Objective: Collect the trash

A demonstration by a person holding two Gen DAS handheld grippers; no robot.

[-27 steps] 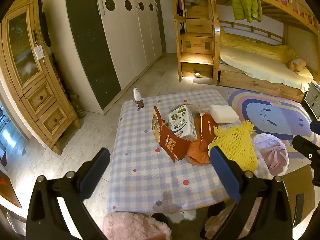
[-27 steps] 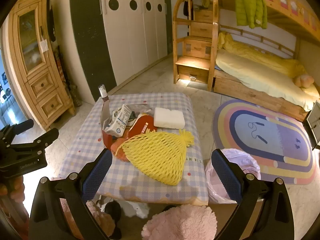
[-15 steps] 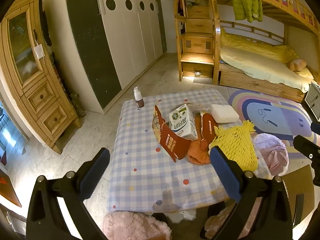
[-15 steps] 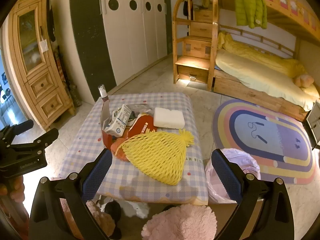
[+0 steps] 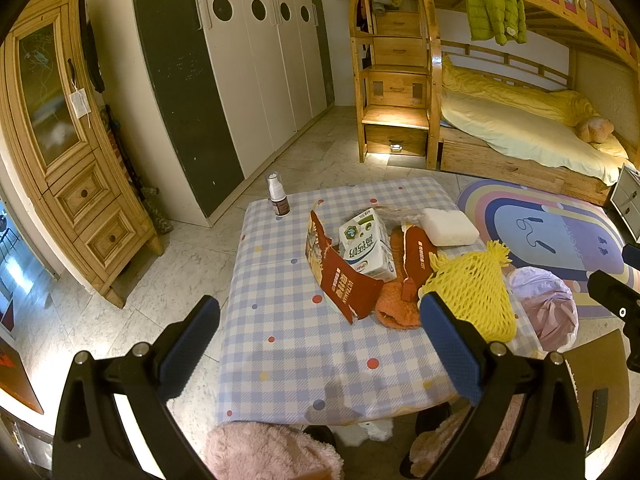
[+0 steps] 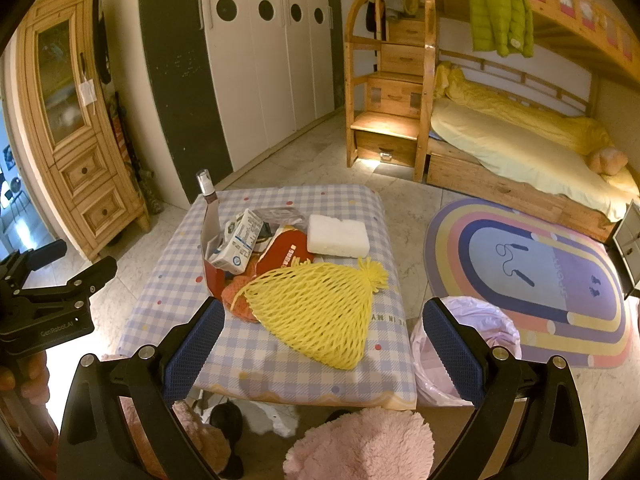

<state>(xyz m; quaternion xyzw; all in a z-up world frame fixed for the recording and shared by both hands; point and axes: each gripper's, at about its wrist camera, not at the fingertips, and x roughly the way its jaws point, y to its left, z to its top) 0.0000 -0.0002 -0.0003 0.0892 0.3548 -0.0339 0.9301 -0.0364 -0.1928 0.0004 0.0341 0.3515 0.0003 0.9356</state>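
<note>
1. In the left wrist view, your left hand-held gripper (image 5: 320, 342) hangs above the near edge of the checked surface (image 5: 280, 340), its blue pads spread wide with nothing between them. The trash lies in a heap on the right half of the surface: a torn red packet (image 5: 340, 280) leans against a white milk carton (image 5: 366, 246), an orange cloth (image 5: 396, 304) lies under them, a yellow foam net (image 5: 476, 292) rests at the right edge and a white foam block (image 5: 448, 226) lies behind. A small spray bottle (image 5: 278, 196) stands upright at the far left corner, apart from the heap.

2. In the right wrist view, your right hand-held gripper (image 6: 324, 344) is also wide apart and empty, poised over the near edge with the yellow foam net (image 6: 316, 312) just ahead of it. A bin lined with a pink bag (image 6: 468, 336) stands on the floor just right of the surface. Your left hand-held gripper (image 6: 52, 280) shows at the left edge.
</note>
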